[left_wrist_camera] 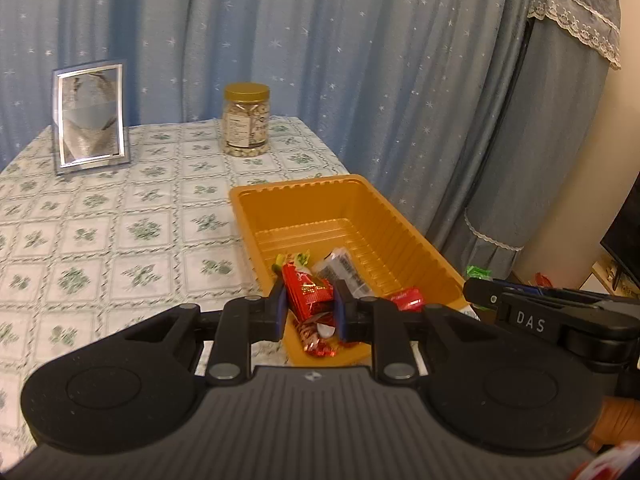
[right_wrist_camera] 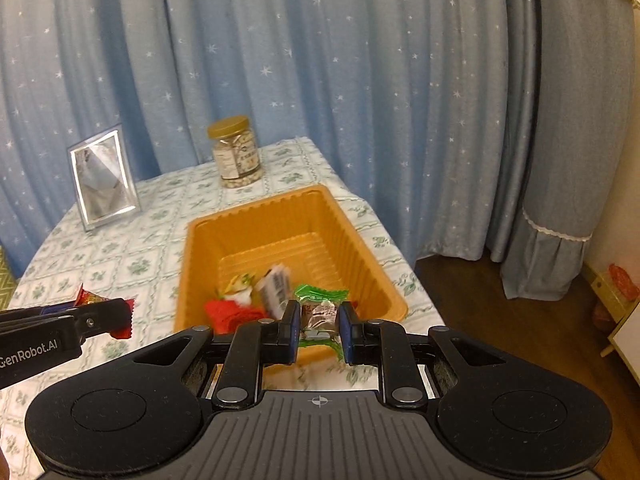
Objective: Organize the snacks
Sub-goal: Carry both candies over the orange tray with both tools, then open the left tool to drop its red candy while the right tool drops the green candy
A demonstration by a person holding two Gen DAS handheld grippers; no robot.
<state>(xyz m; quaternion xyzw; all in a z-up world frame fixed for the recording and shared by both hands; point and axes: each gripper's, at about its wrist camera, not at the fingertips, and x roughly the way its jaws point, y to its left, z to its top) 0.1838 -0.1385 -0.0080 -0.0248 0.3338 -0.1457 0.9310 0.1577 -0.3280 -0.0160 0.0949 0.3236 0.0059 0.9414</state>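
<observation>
Over the orange tray's (left_wrist_camera: 352, 200) near end, the left tool (left_wrist_camera: 310, 308) clamps a red snack (left_wrist_camera: 308, 294). In the right view, the right tool (right_wrist_camera: 319, 322) pinches a green-wrapped sweet (right_wrist_camera: 320, 312), seemingly just short of the rim; carry both inside before releasing.

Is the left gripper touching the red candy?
Touching. In the left wrist view the left gripper has both blue pads pressed against the red candy.
</observation>
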